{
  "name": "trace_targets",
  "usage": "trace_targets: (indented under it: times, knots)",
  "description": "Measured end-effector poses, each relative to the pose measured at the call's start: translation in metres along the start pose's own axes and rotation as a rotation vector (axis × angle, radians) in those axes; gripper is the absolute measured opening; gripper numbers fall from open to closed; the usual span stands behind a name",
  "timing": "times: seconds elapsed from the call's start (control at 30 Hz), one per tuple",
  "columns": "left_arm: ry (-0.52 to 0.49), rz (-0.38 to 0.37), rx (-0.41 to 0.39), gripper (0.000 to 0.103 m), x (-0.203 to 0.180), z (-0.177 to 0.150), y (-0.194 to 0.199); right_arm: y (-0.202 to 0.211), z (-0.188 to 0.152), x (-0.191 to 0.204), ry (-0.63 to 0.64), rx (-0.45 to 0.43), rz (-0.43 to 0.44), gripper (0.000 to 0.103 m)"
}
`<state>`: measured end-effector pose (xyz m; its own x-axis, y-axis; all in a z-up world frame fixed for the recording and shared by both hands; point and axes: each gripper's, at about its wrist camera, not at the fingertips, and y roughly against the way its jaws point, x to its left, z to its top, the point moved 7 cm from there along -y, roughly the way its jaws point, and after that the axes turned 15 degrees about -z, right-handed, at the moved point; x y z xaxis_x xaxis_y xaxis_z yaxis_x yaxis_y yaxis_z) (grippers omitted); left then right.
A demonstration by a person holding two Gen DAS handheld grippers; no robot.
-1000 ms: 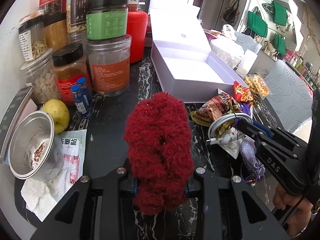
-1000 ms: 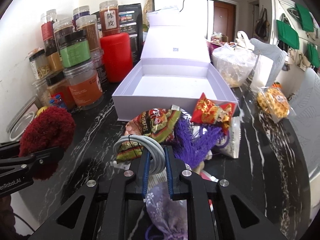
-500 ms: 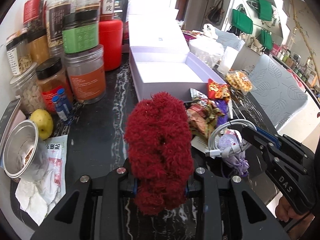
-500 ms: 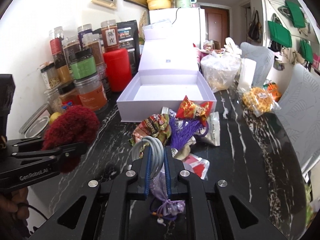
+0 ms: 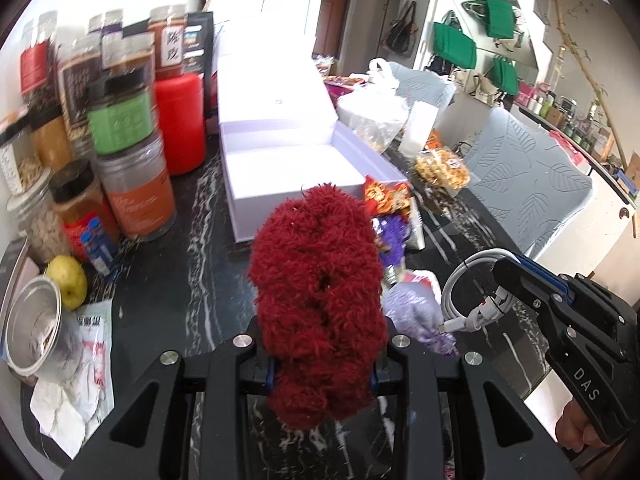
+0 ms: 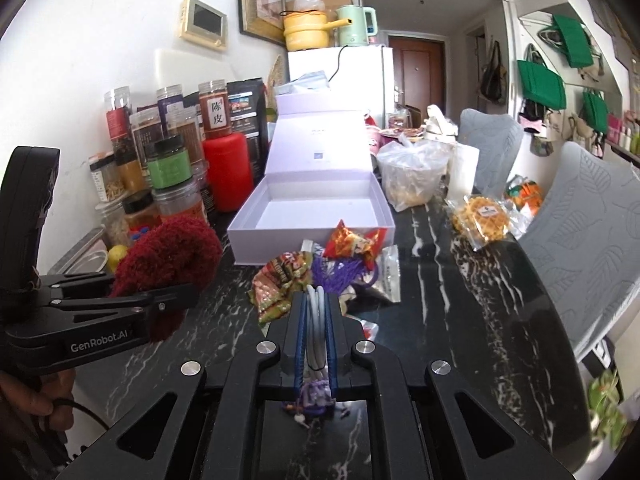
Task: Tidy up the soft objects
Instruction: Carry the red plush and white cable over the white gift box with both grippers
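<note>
Right gripper (image 6: pixel 315 312) low in front, black jaws pinched on a coiled white charging cable (image 6: pixel 316 322); a small lilac drawstring pouch (image 6: pixel 316 394) hangs beneath the coil. Off to its left, the left gripper (image 6: pixel 176 294) clamps a fluffy dark red yarn scrunchie (image 6: pixel 172 246), held above the black marbled tabletop (image 6: pixel 460 312). Just ahead lie crumpled snack packets (image 6: pixel 282 280) and a purple tassel (image 6: pixel 344 272). Beyond them, an open pale lilac cardboard box (image 6: pixel 312 236), lid upright. Jars (image 6: pixel 170 168) crowd left of it.

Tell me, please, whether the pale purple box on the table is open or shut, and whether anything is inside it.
Open and empty: the box has its lid standing upright at the back, and its floor is bare.
</note>
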<state>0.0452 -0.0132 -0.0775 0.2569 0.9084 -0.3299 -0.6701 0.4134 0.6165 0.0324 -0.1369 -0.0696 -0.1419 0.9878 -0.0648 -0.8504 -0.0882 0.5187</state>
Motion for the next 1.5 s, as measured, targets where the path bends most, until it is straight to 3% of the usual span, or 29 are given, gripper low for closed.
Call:
trace_targets:
  times: [0.23,0.77,1.5]
  knots:
    - [-0.055,-0.03,-0.046,0.03,-0.02,0.029,0.0,0.009,0.016,-0.016,-0.014,-0.042,-0.012,0.009]
    - [-0.138,-0.011,-0.129,0.03,-0.031,0.082,0.002,-0.001,0.065,-0.029,0.012,-0.115,0.023,0.009]
    - [-0.169,0.039,-0.219,0.03,-0.002,0.173,-0.024,-0.062,0.147,-0.026,0.041,-0.196,0.084,0.009]
